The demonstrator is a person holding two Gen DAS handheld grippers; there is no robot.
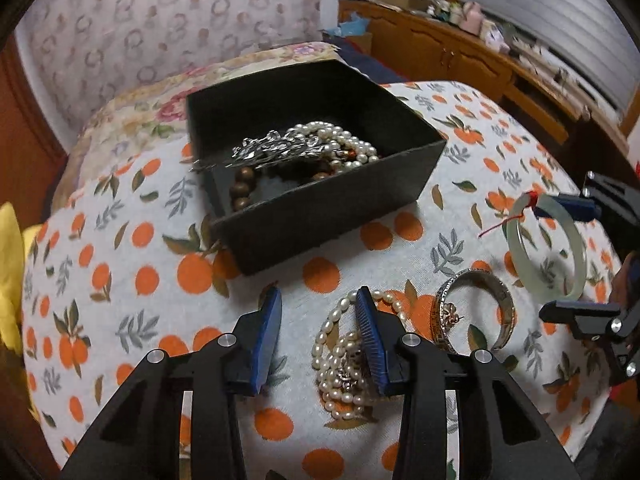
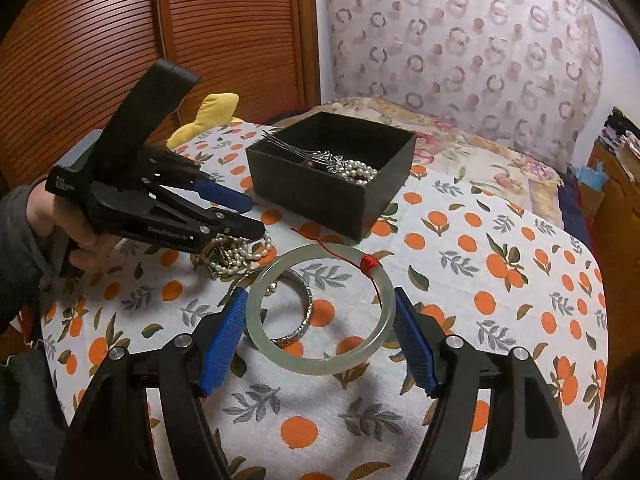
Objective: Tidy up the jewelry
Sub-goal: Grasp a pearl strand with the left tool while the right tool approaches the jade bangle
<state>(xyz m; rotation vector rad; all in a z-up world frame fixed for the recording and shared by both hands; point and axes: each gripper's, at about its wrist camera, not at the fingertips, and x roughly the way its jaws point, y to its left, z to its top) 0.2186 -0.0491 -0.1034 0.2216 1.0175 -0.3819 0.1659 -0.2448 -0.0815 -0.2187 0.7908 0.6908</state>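
Observation:
A black box (image 1: 320,216) (image 2: 320,196) on the orange-print cloth holds pearl strands, brown beads and silver hairpins (image 1: 280,146). My left gripper (image 1: 319,300) is open just above the cloth, its right finger over a pearl necklace (image 1: 340,360) (image 2: 236,254). A silver bangle (image 1: 472,312) (image 2: 298,330) lies to the right. My right gripper (image 2: 320,304) spans a pale jade bangle (image 2: 320,360) (image 1: 546,246) with a red cord (image 2: 368,262); both pads touch its rim and it stands tilted off the cloth.
A yellow cushion (image 2: 212,118) (image 1: 8,264) lies at the table's left edge. A floral bedspread (image 1: 160,100) and a patterned curtain (image 2: 460,40) are behind the box. A wooden cabinet (image 1: 460,56) with clutter stands far right.

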